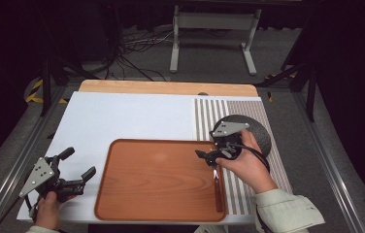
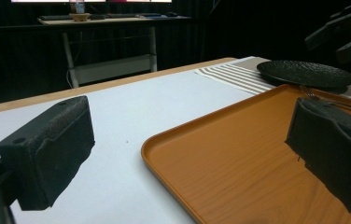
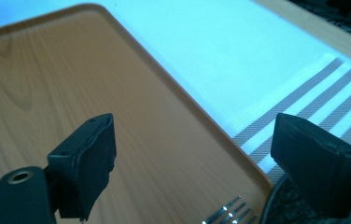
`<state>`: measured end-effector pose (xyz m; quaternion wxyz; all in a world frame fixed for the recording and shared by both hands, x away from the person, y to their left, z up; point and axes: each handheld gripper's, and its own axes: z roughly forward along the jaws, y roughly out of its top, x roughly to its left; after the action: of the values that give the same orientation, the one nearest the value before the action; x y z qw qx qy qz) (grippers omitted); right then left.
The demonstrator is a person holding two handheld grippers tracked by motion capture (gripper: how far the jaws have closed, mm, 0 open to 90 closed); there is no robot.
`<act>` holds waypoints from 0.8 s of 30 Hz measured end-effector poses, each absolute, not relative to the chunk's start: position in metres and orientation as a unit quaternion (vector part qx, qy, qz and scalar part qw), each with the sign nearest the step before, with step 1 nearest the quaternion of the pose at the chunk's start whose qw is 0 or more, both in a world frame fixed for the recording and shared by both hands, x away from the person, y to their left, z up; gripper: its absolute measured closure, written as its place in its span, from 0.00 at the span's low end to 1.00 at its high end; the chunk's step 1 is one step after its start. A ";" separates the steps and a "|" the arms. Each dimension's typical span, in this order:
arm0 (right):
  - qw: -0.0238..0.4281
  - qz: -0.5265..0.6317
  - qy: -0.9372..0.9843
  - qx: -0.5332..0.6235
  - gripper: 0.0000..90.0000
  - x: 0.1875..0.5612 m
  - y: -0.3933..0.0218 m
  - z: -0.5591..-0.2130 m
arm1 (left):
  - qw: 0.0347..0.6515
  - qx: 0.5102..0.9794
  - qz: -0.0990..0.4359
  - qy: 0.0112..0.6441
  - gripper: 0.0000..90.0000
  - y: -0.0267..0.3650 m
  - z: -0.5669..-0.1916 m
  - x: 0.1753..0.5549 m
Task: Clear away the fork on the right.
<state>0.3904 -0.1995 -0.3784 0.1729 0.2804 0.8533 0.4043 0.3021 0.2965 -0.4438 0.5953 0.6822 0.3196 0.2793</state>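
Now the silver metal fork (image 1: 217, 182) lies along the right edge of the orange wooden tray (image 1: 156, 179). Just above it, the right gripper (image 1: 208, 156) gapes empty and could knock it. Left of the tray, the left gripper (image 1: 76, 167) stands wide too.

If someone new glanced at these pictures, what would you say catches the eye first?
The big orange-brown wooden tray in the middle of the white table stands out at once. A fork lies along its right edge, under the right gripper, whose jaws stand open with nothing between them. Beyond it a dark round plate sits on a striped placemat, while the left gripper is held open near the table's left front corner.
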 end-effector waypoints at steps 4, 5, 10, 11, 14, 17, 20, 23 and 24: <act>0.184 0.421 0.843 0.279 0.16 0.382 -0.213 -0.372 | 0.595 0.682 0.280 0.320 0.02 0.296 -0.444 0.302; 0.189 0.424 0.841 0.277 0.16 0.381 -0.216 -0.371 | 0.595 0.682 0.280 0.320 0.02 0.296 -0.444 0.302; 0.197 0.441 0.830 0.278 0.16 0.373 -0.232 -0.367 | 0.595 0.682 0.280 0.320 0.02 0.296 -0.444 0.302; 0.200 0.446 0.826 0.281 0.16 0.370 -0.237 -0.366 | 0.595 0.682 0.281 0.320 0.02 0.296 -0.444 0.302; 0.207 0.461 0.815 0.285 0.16 0.365 -0.247 -0.365 | 0.595 0.681 0.280 0.322 0.02 0.296 -0.444 0.302; 0.210 0.476 0.804 0.289 0.16 0.359 -0.256 -0.366 | 0.595 0.681 0.281 0.321 0.02 0.296 -0.444 0.302; 0.215 0.492 0.792 0.292 0.16 0.354 -0.265 -0.368 | 0.596 0.681 0.280 0.321 0.02 0.296 -0.444 0.302; 0.223 0.503 0.782 0.292 0.16 0.350 -0.274 -0.370 | 0.595 0.681 0.280 0.321 0.02 0.296 -0.443 0.302; 0.225 0.505 0.780 0.292 0.16 0.348 -0.277 -0.370 | 0.596 0.681 0.280 0.321 0.02 0.296 -0.443 0.302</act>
<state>0.3483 -0.2766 -0.3705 0.2250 0.2916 0.7803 0.5054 0.3017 0.2965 -0.4434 0.5955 0.6811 0.3209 0.2801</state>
